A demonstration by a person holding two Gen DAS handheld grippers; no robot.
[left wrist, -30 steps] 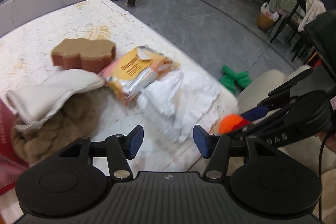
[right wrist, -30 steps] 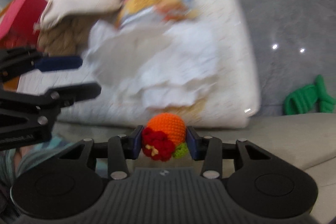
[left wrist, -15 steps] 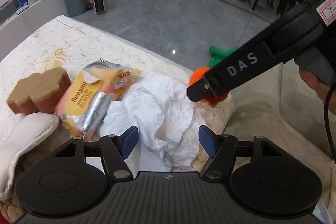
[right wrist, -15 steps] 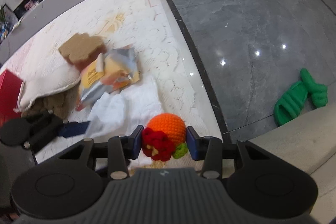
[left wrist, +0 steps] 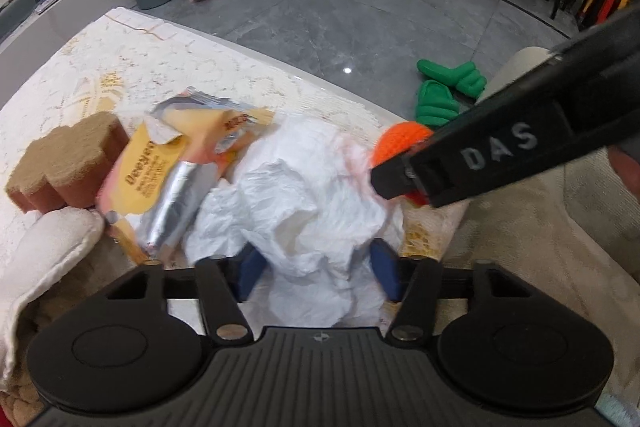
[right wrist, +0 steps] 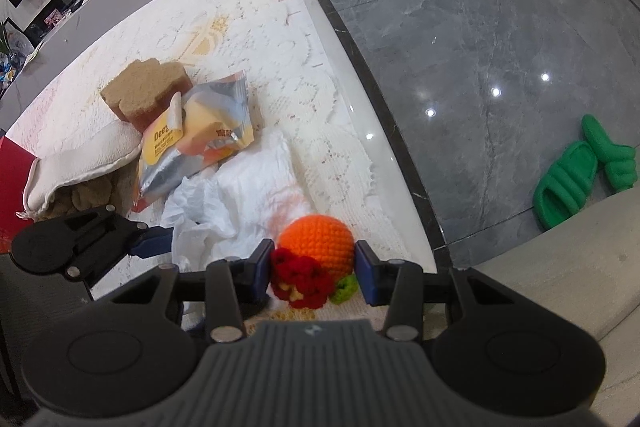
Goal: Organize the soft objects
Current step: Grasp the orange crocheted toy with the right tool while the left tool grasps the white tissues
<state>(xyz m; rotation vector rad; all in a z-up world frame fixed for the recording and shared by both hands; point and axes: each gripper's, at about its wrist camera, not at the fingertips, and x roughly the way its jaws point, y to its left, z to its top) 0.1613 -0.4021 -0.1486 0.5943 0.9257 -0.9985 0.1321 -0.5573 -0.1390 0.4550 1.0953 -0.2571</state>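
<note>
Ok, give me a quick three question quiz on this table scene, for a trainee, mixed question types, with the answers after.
1. True or false: the right gripper is shut on the crocheted orange ball.
2. What lies between the closing jaws of the left gripper? A) brown sponge B) crumpled white plastic bag C) snack packet
3. Fill in: the green slippers lie on the ____.

Key: 1 true; 2 B; 3 floor.
</note>
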